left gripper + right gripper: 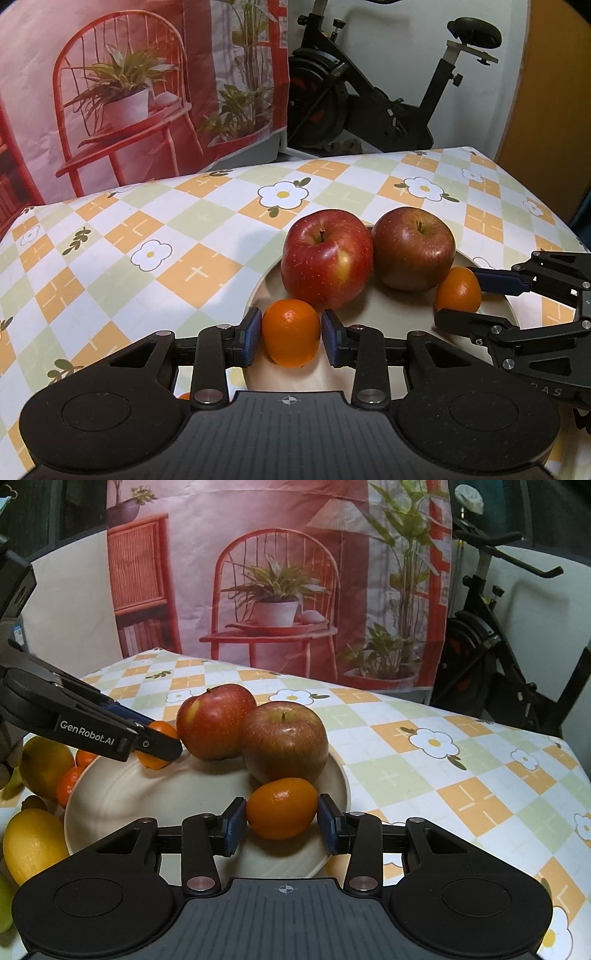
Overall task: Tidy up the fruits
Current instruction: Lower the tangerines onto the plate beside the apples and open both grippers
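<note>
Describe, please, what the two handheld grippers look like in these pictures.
Both grippers are matt black, with blue pads on their fingers. The left gripper has a ribbed dark grey base with a small crosshair mark, round discs on either side, and silver pivot pins on its black linkage bars. The right gripper is built the same. Seen from the side, the left one bears white lettering, "GenRobot.AI". No cables or sleeves show.

Both wrist views look down, close, from opposite sides onto the shared plate [384,317] [122,794].
</note>
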Demonstrator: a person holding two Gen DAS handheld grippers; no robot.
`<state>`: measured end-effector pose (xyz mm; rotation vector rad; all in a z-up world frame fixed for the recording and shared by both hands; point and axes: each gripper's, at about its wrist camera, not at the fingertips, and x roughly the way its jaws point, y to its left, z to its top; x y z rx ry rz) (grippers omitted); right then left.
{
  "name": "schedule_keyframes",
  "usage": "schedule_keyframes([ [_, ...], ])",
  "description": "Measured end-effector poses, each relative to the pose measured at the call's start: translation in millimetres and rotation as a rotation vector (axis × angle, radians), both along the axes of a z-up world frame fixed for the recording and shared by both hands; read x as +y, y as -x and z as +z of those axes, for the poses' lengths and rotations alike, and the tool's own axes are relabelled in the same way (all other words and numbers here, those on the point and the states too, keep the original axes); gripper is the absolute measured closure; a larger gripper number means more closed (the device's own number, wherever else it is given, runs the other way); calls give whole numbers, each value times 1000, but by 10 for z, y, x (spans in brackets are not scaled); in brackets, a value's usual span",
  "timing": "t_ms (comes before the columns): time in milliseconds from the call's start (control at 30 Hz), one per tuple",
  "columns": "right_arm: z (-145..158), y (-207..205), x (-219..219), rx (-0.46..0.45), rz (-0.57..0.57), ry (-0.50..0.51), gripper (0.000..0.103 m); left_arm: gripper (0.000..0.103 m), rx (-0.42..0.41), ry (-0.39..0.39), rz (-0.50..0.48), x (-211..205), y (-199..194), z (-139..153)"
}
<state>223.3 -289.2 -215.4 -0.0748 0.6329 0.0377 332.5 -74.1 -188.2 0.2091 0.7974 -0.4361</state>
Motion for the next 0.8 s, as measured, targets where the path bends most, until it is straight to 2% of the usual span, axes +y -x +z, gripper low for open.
schedule_keyframes([
  [100,25,26,9,-2,4,-1,62,49,16,22,-9,-1,-1,33],
  [133,44,34,7,-4,3,-3,59,48,9,22,-12,-4,17,58],
  [400,198,222,13,-37,-48,-46,55,47,-39,54,-39,74,224,276],
  [600,375,498,105,-106,-89,-88,47,47,-86,86,-14,293,442,498],
  [800,498,746,312,-163,-84,-151,47,47,-144,113,21,564,736,701],
])
